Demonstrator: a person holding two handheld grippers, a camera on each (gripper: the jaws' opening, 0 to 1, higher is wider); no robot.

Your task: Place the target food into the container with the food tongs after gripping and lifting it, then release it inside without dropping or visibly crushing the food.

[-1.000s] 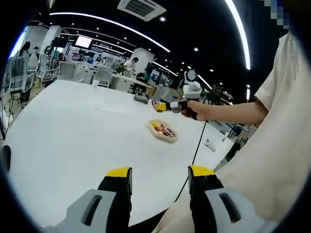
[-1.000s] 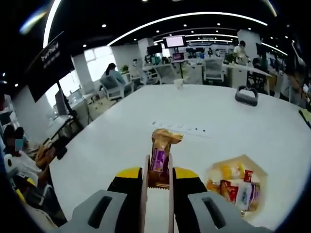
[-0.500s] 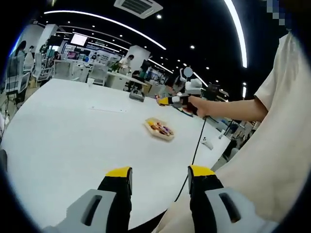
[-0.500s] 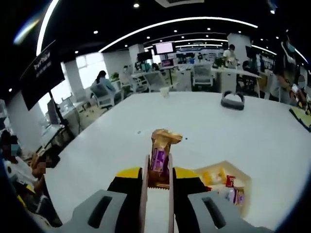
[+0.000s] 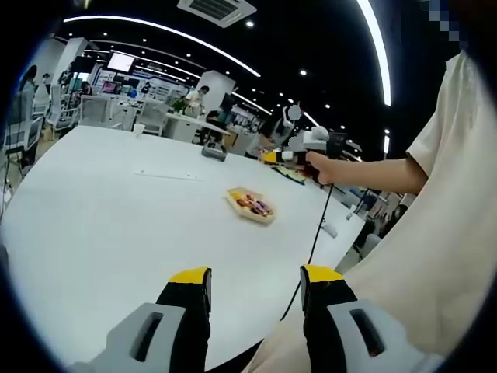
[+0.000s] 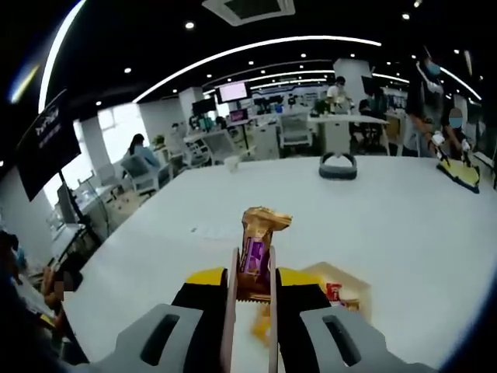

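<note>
Above white table [image 6: 435, 233], tongs [image 6: 250, 299] pinch snack [image 6: 258, 241]; writing unreadable.

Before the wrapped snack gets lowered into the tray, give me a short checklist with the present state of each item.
1. Snack held: ok. The right gripper is shut on the tongs, which pinch the wrapped snack.
2. Snack uncrushed: ok, the wrapper stands upright with no visible flattening.
3. Container located: ok. The tray sits on the white table, already holding packets.
4. Snack over the tray: cannot tell; in the right gripper view the tray lies below and to the right of the jaws.
5. Left gripper out of the way: ok, open, near the table edge, apart from the tray.
</note>
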